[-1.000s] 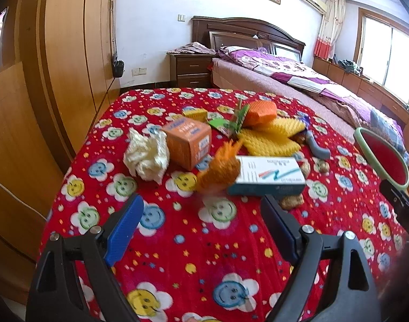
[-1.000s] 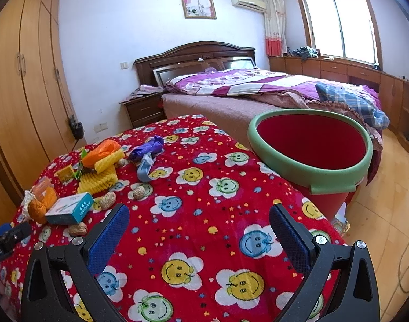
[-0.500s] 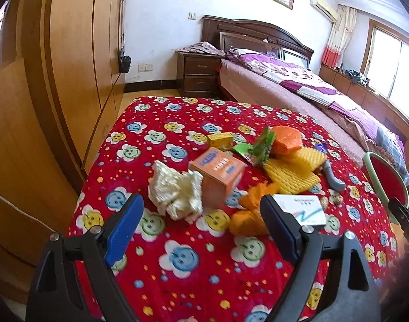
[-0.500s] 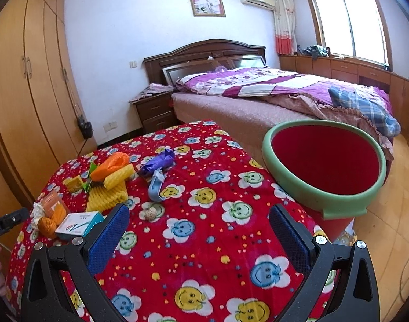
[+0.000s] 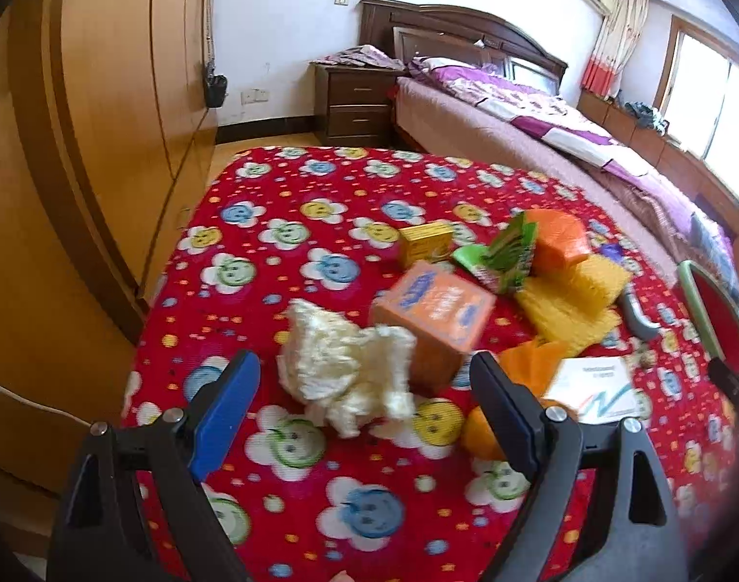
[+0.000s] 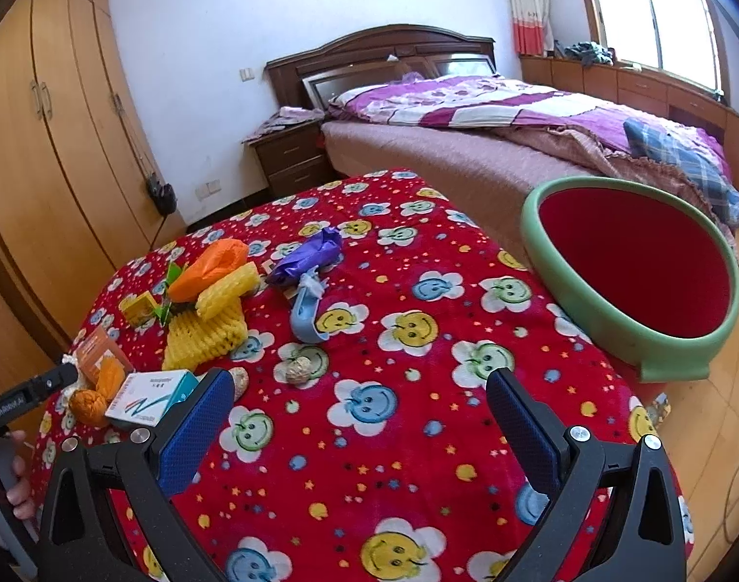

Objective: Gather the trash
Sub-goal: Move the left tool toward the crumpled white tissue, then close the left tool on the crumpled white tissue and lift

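Trash lies on a table with a red smiley-flower cloth (image 5: 292,223). A crumpled white paper wad (image 5: 345,368) lies just ahead of my open, empty left gripper (image 5: 364,412), between its fingers' line. Behind it stands an orange box (image 5: 432,320); to the right are an orange wrapper (image 5: 515,388) and a white and teal box (image 5: 597,388). Yellow foam nets (image 6: 214,320), a purple wrapper (image 6: 311,257) and a blue plastic piece (image 6: 306,315) lie further on. My right gripper (image 6: 360,422) is open and empty over the cloth. A red bin with a green rim (image 6: 631,266) stands at the table's right.
A small yellow box (image 5: 425,242), a green packet (image 5: 500,257) and an orange bag (image 5: 558,237) lie in the pile. Two nutshells (image 6: 299,368) lie on the cloth. Wooden wardrobes (image 5: 103,121) stand left, with a bed (image 6: 490,136) and nightstand (image 5: 360,102) behind.
My left gripper has moved left and closer to the paper wad, which now sits between its fingers' line. My right gripper has drifted slightly back and higher. Both stay open.
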The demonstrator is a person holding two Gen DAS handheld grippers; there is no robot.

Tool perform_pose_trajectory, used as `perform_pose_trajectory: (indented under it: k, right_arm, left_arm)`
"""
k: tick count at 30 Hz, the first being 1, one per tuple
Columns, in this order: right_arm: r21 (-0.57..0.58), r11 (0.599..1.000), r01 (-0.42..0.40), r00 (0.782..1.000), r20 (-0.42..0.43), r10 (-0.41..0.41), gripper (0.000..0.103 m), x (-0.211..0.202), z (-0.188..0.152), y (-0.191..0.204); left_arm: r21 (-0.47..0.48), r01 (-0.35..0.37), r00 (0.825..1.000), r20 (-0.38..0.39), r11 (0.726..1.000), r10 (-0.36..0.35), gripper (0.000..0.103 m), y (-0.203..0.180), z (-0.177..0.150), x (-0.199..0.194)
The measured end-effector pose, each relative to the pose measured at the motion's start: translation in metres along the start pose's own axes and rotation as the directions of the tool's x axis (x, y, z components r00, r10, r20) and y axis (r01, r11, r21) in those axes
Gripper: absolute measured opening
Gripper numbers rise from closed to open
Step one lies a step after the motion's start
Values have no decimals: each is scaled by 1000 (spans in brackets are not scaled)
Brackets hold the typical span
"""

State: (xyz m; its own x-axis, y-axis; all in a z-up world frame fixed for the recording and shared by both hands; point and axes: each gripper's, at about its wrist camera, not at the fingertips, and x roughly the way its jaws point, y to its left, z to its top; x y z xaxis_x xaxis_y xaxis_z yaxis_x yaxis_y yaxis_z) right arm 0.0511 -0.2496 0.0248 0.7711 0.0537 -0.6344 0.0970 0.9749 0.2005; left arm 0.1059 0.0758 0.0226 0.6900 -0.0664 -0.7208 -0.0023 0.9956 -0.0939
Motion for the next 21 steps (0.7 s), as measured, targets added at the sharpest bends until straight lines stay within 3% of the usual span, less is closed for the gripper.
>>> perform_pose_trajectory:
  k: [5,9,15,18,21]
  right_arm:
    - [-18,1000,0,999,-33,0,103,16,8,10]
    - [-49,999,-14,998,-64,11,103,32,13,20]
    - [-91,996,-27,995,-99,18,103,55,23,27]
    - [-94,995,-36,992,-122,25,93,66,27,28]
    - [-102,993,-61,986,-164,44,75,80,28,32]
  left_arm:
    - [2,-40,999,-29,999,40,74,11,-2,13]
    - [-36,6,998,-61,999,-8,65,14,-5,25]
    - [-81,23,996,-84,996,-30,60,14,-6,37]
    - [-89,19,997,-72,996,-26,57,13,-6,40]
    - [-88,18,997,-68,996,-24,52,11,-6,41]
